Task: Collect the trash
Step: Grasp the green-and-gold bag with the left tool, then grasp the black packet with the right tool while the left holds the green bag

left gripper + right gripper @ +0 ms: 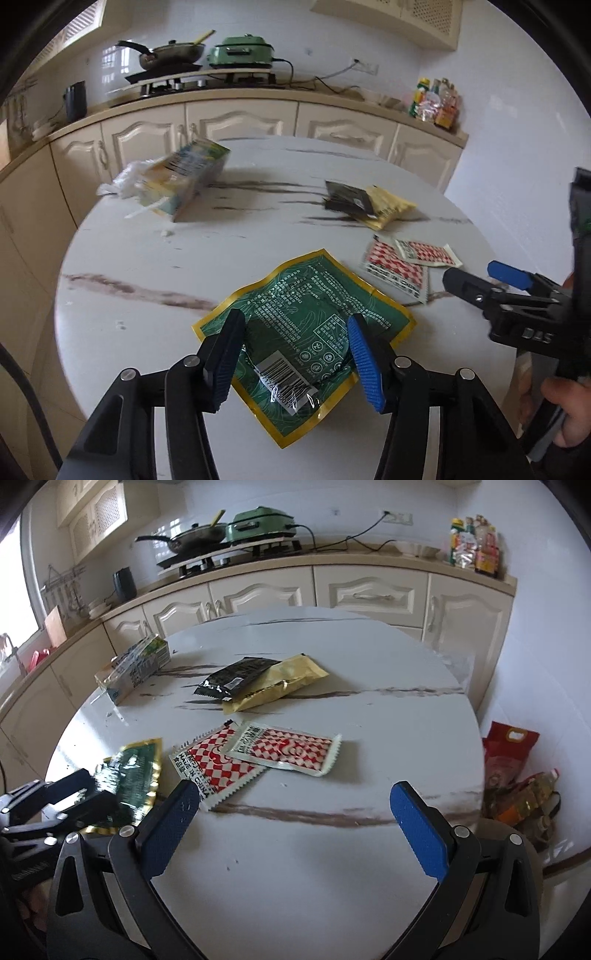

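A green wrapper with a yellow border (314, 295) is buckled between the pads of my left gripper (295, 321), which is shut on it. It stays sharp while the background blurs, and in the right wrist view it hangs tilted at the left gripper (85, 786). My right gripper (295, 812) stands open over the marble table (295, 867) with nothing between its fingers; it also shows at the right (471, 273). Beyond it lie two red-checked sachets (280, 749), a black packet (236, 679) on a yellow packet (291, 683), and a toppled drink carton (136, 668).
A clear plastic scrap (122, 184) lies by the carton at the table's left edge. Behind the round table runs a counter with a stove and pan (195, 539). Bags stand on the floor at the right (513, 768). A person's hand (569, 410) holds the right gripper.
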Demonstrator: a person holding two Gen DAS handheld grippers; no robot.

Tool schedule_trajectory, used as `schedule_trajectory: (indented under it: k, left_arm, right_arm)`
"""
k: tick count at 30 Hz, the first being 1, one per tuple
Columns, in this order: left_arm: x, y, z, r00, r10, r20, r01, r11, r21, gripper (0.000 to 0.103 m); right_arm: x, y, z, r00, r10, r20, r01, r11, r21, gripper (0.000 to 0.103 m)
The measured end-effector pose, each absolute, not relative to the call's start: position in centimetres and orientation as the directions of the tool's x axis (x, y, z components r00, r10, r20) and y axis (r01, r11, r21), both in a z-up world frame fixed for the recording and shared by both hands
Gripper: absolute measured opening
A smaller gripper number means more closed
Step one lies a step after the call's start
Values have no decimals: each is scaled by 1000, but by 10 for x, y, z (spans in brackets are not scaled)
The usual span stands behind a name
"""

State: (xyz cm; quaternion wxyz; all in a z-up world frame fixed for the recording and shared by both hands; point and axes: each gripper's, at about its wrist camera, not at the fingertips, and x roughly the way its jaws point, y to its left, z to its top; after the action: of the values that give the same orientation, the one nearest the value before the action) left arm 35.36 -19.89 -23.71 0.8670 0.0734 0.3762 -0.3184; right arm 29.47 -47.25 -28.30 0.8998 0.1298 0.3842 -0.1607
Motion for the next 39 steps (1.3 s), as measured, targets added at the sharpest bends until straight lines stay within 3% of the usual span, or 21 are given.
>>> schedule_trajectory:
  k: [6,21,23,25,29,32,33,34,39]
  left_arm:
    - [355,-179,-223,557,-479,-679,579,810,-97,52]
    - [382,-150,-208,608,-445,-658,534,842,-75,52]
    - [387,-146,-208,609,-441,-659,528,846,-78,52]
    - [390,-144,-208,608,-439,-661,524,848,-81,52]
    - [396,-141,-211,602,-441,-665,520,849,-92,52]
    - [400,-140,-214,598,-445,-666,519,849,-101,52]
    - [400,-140,-214,598,-446,-666,519,849,-103,52]
    - [400,-140,-214,597,-449,-665,520,848,-106,52]
    - [399,-132,-213,598,-451,-662,517,849,-111,52]
  right_arm:
    - [318,-483,-292,601,-194,-775,401,913,82,103]
    - [418,-483,-269,625,-138,-768,360,924,128,102]
    - [437,-474,-276,599,-135,-789,341,935,99,87]
    - [451,-470,-285,574,-142,-806,333,940,71,64]
    - [459,-464,-294,543,-190,-818,338,941,5,54]
    - [455,-459,-294,551,-192,-812,314,949,-11,36]
    - [453,-458,-293,560,-162,-813,300,954,16,21]
    - [451,-457,-293,562,-148,-814,292,956,28,16]
    - [439,-459,-291,591,-105,-800,272,959,75,6]
